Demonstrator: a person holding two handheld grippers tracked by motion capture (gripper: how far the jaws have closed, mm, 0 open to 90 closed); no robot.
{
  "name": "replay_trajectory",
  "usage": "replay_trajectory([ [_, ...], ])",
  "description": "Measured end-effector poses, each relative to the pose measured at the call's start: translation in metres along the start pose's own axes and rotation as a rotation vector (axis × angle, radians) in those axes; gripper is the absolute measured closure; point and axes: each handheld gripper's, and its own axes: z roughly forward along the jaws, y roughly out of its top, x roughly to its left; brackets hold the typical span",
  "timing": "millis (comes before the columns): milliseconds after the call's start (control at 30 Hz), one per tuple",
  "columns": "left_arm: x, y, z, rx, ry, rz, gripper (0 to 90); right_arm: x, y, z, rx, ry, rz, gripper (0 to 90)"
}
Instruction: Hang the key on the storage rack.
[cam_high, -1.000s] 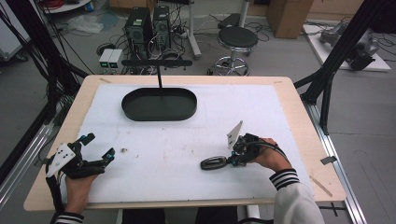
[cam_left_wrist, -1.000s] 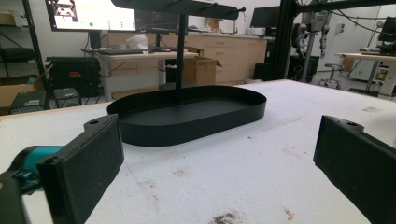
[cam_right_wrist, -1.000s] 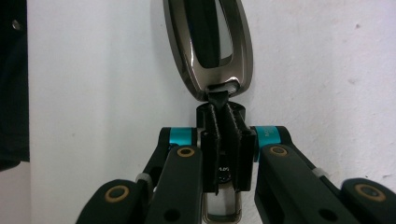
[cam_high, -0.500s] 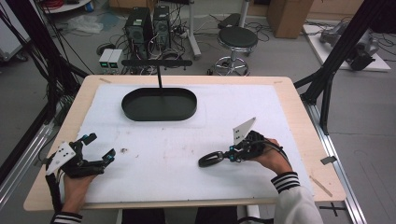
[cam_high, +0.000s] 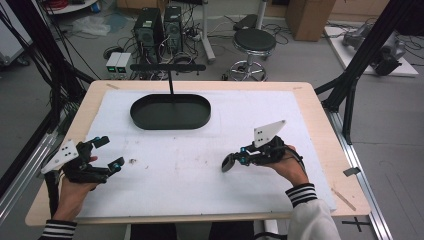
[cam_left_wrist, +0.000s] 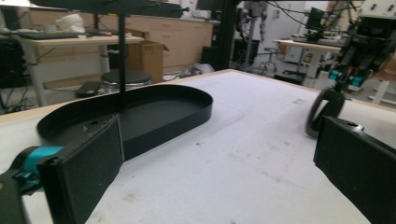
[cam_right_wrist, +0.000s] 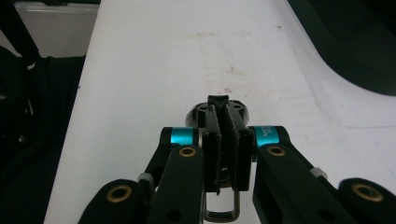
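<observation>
Between the pressed-together jaws of the right gripper (cam_high: 231, 162) sits a small black strap-like piece (cam_right_wrist: 218, 103), pinched above the white mat (cam_high: 280, 107) at the table's right side. Well apart, the left gripper (cam_high: 109, 153) hangs with jaws spread wide, holding nothing. Beyond both stands a black oval tray (cam_high: 170, 111).

The table (cam_high: 320, 107) has a pale wood rim under a matt white cloth-like cover (cam_high: 200, 165), faintly stained. The oval tray (cam_high: 170, 112) is matt black. The right gripper (cam_right_wrist: 227, 121) shows matt black plastic, glossy teal collars and brass-coloured rivets; its jaw pads look ribbed.
</observation>
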Motion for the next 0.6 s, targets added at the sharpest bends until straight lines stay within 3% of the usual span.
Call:
replay_trajectory([
  [167,-0.004,0.014,0.010,0.024,-0.041,0.034,2.1,-0.001,0.006,0.000,-0.045,-0.014,0.002,86.4],
  [367,-0.009,0.028,0.028,0.029,-0.097,0.055,2.1,-0.004,0.028,-0.004,-0.118,0.003,-0.025,86.4],
  [467,-0.012,0.036,0.040,0.060,-0.153,0.063,2.1,-0.005,0.038,-0.004,-0.152,0.006,-0.042,86.3],
  [600,-0.013,0.042,0.048,0.084,-0.182,0.085,2.1,-0.007,0.050,-0.003,-0.177,0.018,-0.059,86.3],
])
